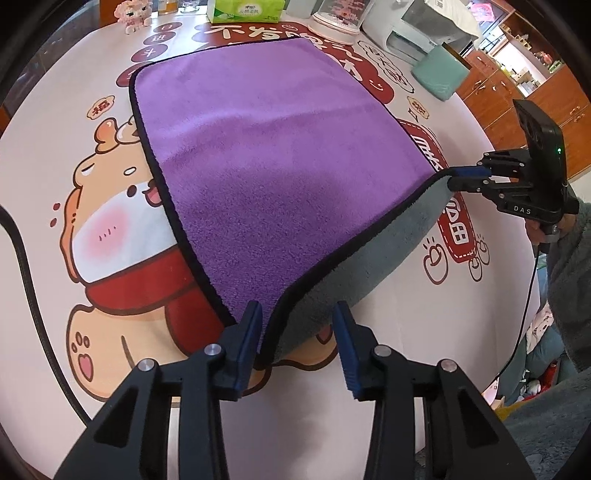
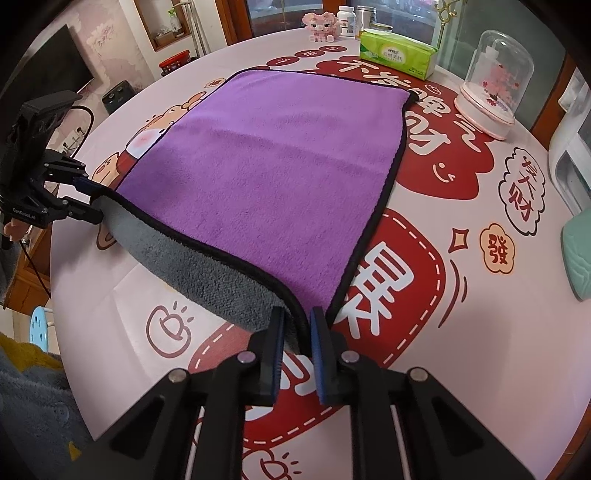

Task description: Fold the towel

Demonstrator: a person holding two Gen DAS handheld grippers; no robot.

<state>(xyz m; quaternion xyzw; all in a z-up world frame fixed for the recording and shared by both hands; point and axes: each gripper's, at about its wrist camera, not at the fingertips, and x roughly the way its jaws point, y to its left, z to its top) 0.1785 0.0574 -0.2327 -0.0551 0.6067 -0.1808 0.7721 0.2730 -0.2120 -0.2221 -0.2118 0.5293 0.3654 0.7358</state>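
Observation:
A purple towel (image 1: 266, 155) with a black hem and grey underside lies spread on the round table; it also shows in the right wrist view (image 2: 277, 166). Its near edge is lifted, showing the grey side (image 1: 369, 254). My left gripper (image 1: 297, 347) is open, its jaws wide apart around the near left corner of the towel, not clamped. My right gripper (image 2: 297, 350) is shut on the near right corner; it shows in the left wrist view (image 1: 465, 177) pinching that corner. The left gripper shows in the right wrist view (image 2: 86, 199) at the other corner.
The printed tablecloth (image 2: 461, 295) covers the table. At the far side stand a green tissue pack (image 2: 397, 55), a glass dome ornament (image 2: 495, 81), a pink block figure (image 2: 323, 24) and jars. A mint folded cloth (image 1: 439, 74) lies at the right edge.

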